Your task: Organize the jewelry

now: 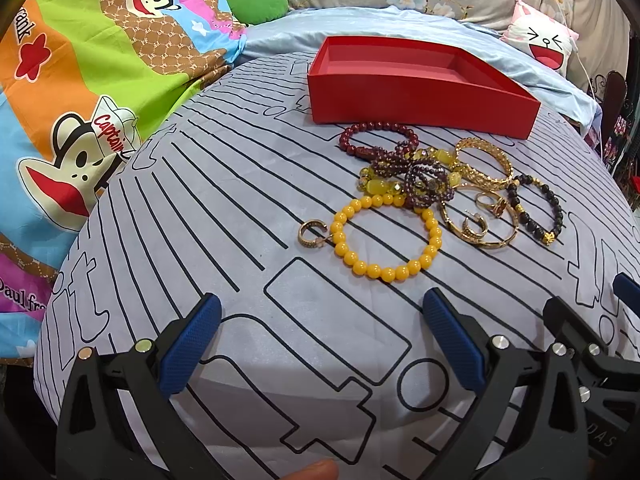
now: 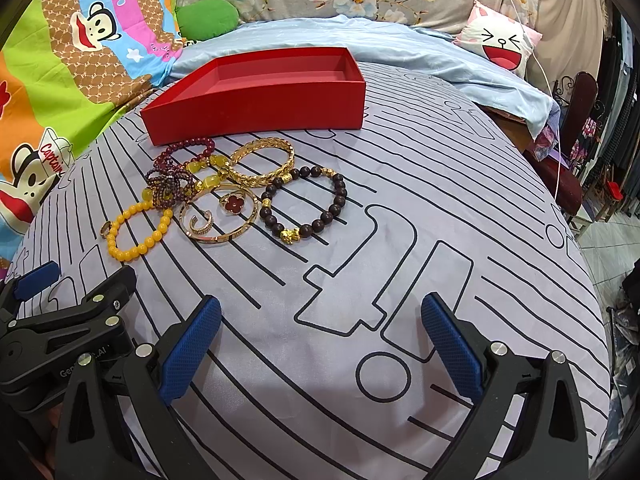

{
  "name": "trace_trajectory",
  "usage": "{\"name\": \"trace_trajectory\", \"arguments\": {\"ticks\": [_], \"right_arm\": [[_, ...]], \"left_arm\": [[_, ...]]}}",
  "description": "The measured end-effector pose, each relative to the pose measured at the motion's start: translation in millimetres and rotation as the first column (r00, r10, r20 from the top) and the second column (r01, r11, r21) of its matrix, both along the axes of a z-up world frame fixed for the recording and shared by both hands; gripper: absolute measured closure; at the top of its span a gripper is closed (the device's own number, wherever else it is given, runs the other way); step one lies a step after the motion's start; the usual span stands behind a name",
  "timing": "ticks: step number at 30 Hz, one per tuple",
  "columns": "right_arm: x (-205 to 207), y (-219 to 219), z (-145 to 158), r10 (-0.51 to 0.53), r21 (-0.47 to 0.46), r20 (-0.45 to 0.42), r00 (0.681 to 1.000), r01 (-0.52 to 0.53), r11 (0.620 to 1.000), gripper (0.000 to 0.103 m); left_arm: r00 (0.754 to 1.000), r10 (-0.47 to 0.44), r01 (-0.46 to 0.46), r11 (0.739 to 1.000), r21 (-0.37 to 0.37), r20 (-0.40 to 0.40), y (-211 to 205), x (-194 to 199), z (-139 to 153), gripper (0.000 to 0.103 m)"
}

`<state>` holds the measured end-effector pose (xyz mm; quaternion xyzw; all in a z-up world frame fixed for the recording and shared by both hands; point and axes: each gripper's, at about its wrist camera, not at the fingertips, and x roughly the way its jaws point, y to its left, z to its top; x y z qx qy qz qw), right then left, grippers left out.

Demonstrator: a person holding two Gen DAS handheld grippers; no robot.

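Observation:
An empty red box (image 1: 416,98) (image 2: 256,106) stands on the grey lined cloth. In front of it lies a heap of jewelry: a yellow bead bracelet (image 1: 386,272) (image 2: 134,250), a dark red bead bracelet (image 1: 360,130), a purple bead tangle (image 1: 424,178), a gold bangle (image 1: 486,178) (image 2: 262,178), a black bead bracelet (image 1: 554,210) (image 2: 340,200), a red clover ring (image 2: 232,203) and a gold hoop earring (image 1: 306,232). My left gripper (image 1: 322,344) is open and empty, short of the yellow bracelet. My right gripper (image 2: 320,344) is open and empty, to the right of the heap.
A colourful cartoon blanket (image 1: 80,92) lies at the left, a green cushion (image 1: 256,2) and a cat-face pillow (image 1: 540,42) at the back. The cloth-covered surface curves down at the right edge, beside a dark chair (image 2: 576,128).

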<state>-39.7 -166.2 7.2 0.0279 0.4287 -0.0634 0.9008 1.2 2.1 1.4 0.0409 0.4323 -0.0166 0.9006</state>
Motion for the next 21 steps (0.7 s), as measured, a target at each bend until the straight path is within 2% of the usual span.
{"name": "trace_trajectory", "arguments": {"ticks": [21], "right_arm": [[-0.1, 0.0, -0.2, 0.0, 0.001, 0.0, 1.0, 0.0, 1.0, 0.006]], "left_arm": [[1.0, 0.003, -0.003, 1.0, 0.005, 0.006, 4.3, -1.4, 8.2, 0.007]]}}
